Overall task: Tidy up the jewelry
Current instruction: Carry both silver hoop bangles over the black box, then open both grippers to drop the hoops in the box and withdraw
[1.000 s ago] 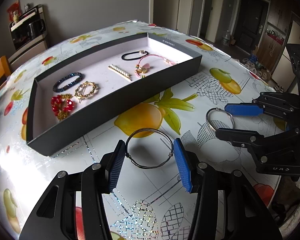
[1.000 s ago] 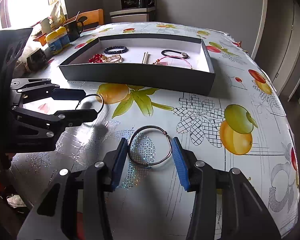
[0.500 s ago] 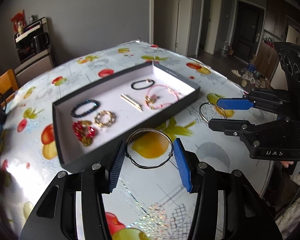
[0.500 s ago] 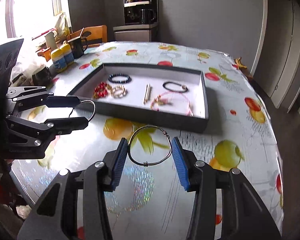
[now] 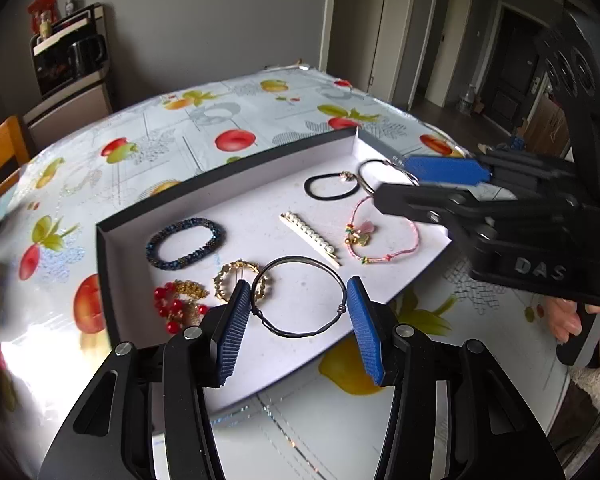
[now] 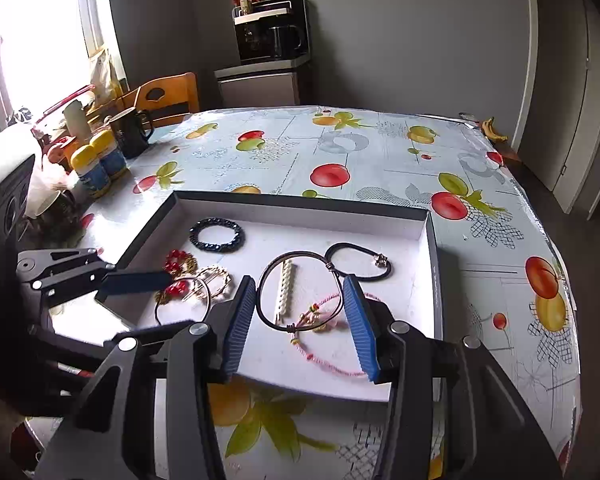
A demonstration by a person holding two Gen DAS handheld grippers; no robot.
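My left gripper (image 5: 298, 283) is shut on a dark wire bangle (image 5: 300, 334), held above the near part of the black tray (image 5: 102, 264). My right gripper (image 6: 299, 278) is shut on a second wire bangle (image 6: 268, 276), over the tray's (image 6: 300, 216) right half. It also shows in the left wrist view, right gripper (image 5: 392, 180) with its bangle (image 5: 370, 166). In the tray lie a blue beaded bracelet (image 5: 186, 243), a gold ring (image 5: 236, 280), red beads (image 5: 176, 308), a pearl clip (image 5: 310, 238), a pink cord bracelet (image 5: 380, 236) and a black hair tie (image 5: 330, 186).
A fruit-print cloth covers the table (image 6: 380, 160). A dark mug (image 6: 130, 132), yellow-capped bottles (image 6: 96, 164) and clutter stand at its left edge by a wooden chair (image 6: 168, 96). A person's hand (image 5: 568, 320) grips the right tool's handle.
Both grippers have lifted their bangles off the table and carried them forward. They now hang over the tray instead of over the cloth in front of it.
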